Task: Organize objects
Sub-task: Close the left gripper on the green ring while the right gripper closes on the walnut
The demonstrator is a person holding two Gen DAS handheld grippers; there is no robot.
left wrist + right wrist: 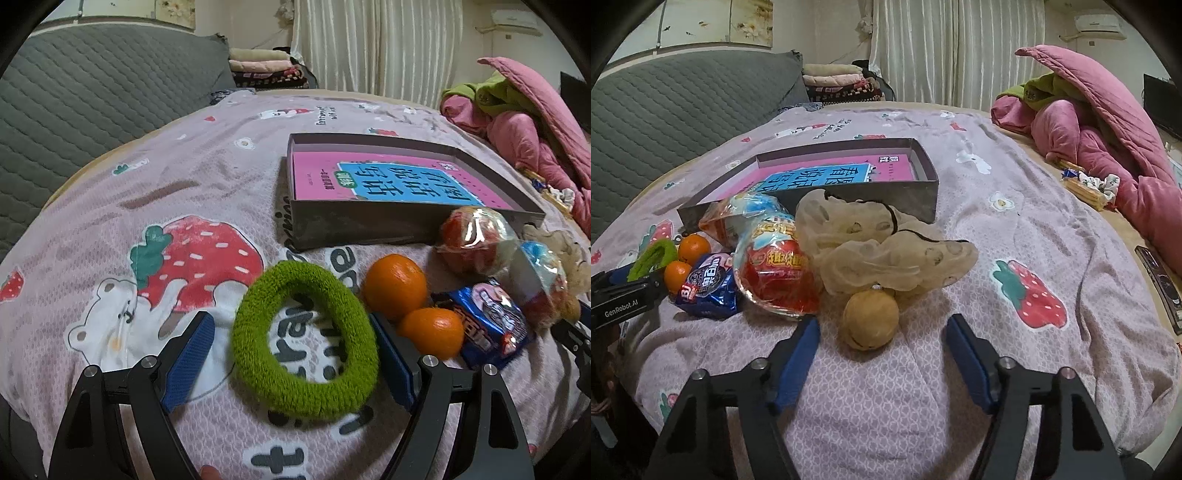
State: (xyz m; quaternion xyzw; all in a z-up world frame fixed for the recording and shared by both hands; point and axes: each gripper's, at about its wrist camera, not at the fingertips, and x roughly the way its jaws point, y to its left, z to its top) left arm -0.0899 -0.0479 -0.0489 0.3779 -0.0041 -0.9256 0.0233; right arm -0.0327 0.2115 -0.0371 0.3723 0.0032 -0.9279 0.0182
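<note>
Between the blue pads (192, 354) of the left gripper (295, 354), spread wide, lay the green hair ring (304, 341); one pad looked to brush its rim, nothing yet clamped. Closing squarely across the ring, clear of the two oranges (395, 286) just beside it, seemed the sound way to lift it toward the gray box (354, 221) beyond. Farther right, the right gripper (882, 354) stood open too, a tan ball (870, 319) just ahead of its fingers, untouched.
</note>
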